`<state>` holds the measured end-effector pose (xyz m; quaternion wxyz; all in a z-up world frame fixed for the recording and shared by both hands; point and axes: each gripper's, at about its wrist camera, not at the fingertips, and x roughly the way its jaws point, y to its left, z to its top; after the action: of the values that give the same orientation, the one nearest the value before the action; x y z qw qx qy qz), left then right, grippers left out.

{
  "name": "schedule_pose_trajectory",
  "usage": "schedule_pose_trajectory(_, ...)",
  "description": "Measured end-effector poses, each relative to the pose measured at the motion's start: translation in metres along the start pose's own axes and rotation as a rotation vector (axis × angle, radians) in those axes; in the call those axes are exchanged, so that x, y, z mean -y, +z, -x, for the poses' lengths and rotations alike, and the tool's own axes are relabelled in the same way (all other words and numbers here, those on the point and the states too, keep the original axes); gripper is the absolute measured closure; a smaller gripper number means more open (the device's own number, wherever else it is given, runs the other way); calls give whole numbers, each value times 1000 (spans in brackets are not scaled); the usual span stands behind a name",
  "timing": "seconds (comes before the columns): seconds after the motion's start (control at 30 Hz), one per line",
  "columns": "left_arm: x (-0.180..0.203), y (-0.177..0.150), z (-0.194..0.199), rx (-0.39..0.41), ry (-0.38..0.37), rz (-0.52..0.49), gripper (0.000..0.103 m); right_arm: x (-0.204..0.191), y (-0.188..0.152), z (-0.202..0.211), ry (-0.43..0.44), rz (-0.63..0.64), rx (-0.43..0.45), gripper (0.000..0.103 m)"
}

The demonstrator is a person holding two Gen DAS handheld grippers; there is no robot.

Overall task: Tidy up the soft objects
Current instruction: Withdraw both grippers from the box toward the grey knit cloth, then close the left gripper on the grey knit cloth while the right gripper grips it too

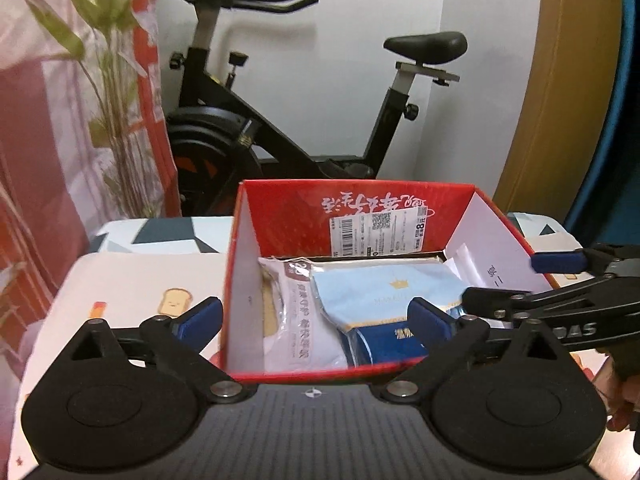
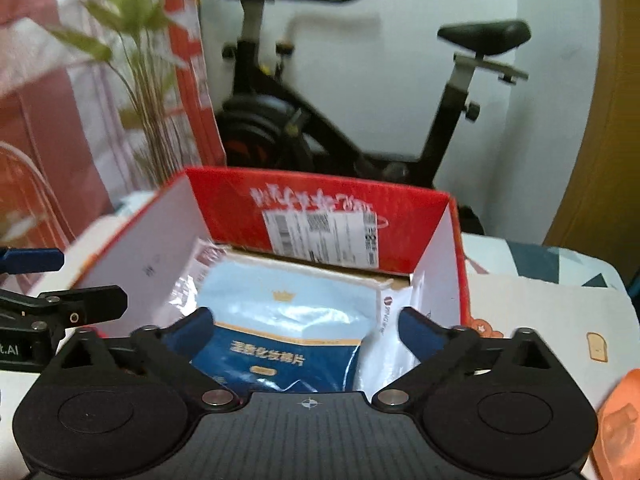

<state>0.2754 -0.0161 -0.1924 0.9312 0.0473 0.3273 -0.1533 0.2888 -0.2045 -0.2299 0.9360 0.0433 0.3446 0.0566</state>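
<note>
Grippers: my left gripper [image 1: 316, 316] and right gripper [image 2: 306, 330] spread, empty.
Hidden: red box [image 1: 288, 216] floor, under packets.
Left view only: white packet [image 1: 296, 320] text.

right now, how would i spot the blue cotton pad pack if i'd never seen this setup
Find the open red box on the table in front of the exercise bike. The blue pack lies on top inside it: pale blue upper half with a small gold crown, dark blue lower half, unlike the white packs beside it.
</note>
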Motion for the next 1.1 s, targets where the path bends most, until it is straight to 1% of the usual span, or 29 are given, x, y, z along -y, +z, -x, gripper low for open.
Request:
schedule_pose_trajectory(0.13,-4,-16,25,7,-4,18,3,-4,-13,28,7,-9,63,0)
schedule_pose_trajectory(0.17,-4,-22,31,6,-4,22,1,-4,-18,36,12,-11,82,0)
schedule_pose_trajectory(0.27,-5,-45,47,3,-4,18,0,-8,-33,58,60,2,110,0)
schedule_pose_trajectory(0.47,-8,-93,57,-58,-10,54,0,-12,-77,83,73,-9,125,0)
schedule_pose_trajectory(0.6,-11,-123,55,-113,-21,107,0,-14,-111,87,53,-16,94,0)
schedule_pose_trajectory(0.7,-9,-143,52,-151,-9,120,1,-19,-138,86,59,12,20,0)
schedule_pose_trajectory(0.77,-8,-154,51,-170,-11,129,1,-22,-154,86,46,38,-16,0)
schedule_pose_trajectory(0.87,-9,-162,50,-176,-8,150,3,-23,-173,90,16,61,-44,0)
schedule_pose_trajectory(1.0,-7,-168,49,-189,-7,154,6,-12,-197,93,-7,6,-83,0)
schedule_pose_trajectory(1.1,-3,-175,50,-197,-20,166,8,-5,-207,91,-36,-18,-99,0)
